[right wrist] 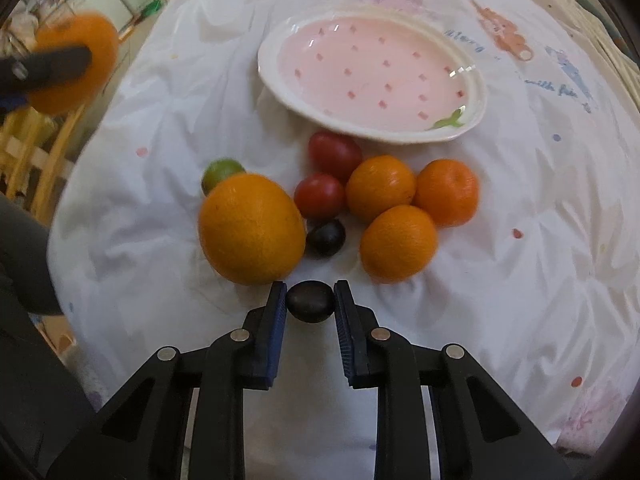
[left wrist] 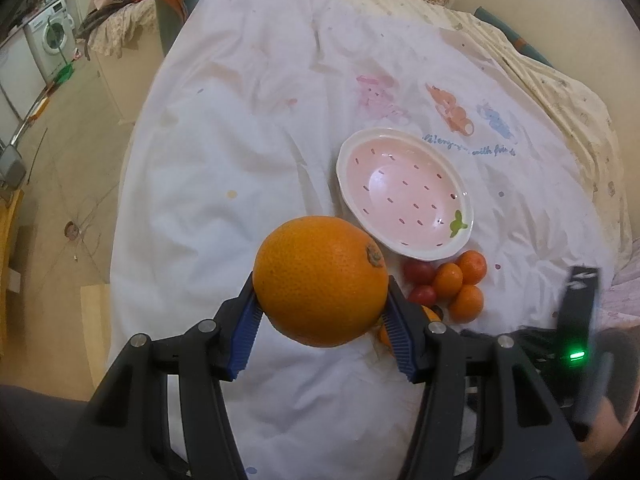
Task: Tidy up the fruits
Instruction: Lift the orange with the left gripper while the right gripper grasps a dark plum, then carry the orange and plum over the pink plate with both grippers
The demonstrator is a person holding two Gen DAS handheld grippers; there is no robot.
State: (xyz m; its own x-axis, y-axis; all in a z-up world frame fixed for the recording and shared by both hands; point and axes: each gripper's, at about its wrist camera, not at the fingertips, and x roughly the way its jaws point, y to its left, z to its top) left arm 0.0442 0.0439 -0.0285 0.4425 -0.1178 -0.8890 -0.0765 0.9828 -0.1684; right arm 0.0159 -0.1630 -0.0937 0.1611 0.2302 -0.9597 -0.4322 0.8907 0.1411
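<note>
Between the blue pads of the left gripper (left wrist: pixel 320 308), raised above the bed, sits a large orange (left wrist: pixel 320 280); the jaws stand fairly wide apart and press on its two sides. The right gripper (right wrist: pixel 310 300) points down at the white sheet (right wrist: pixel 500 280) with its jaws drawn nearly together on a small dark grape (right wrist: pixel 310 301), a pad against each side of it. Just beyond that grape lies a second big orange (right wrist: pixel 251 228), with a green lime (right wrist: pixel 218 171) tucked behind it and another dark grape (right wrist: pixel 326 237) touching its right flank. Next to these cluster two red tomatoes (right wrist: pixel 320 196) and three small mandarins (right wrist: pixel 398 244), packed against one another. Farther out on the sheet rests a pink oval plate (right wrist: pixel 372 76) with a cream rim and nothing on it. The sheet is creased, with pastel cartoon prints. From the left camera a washing machine (left wrist: pixel 50 38) shows far off across the floor.
</note>
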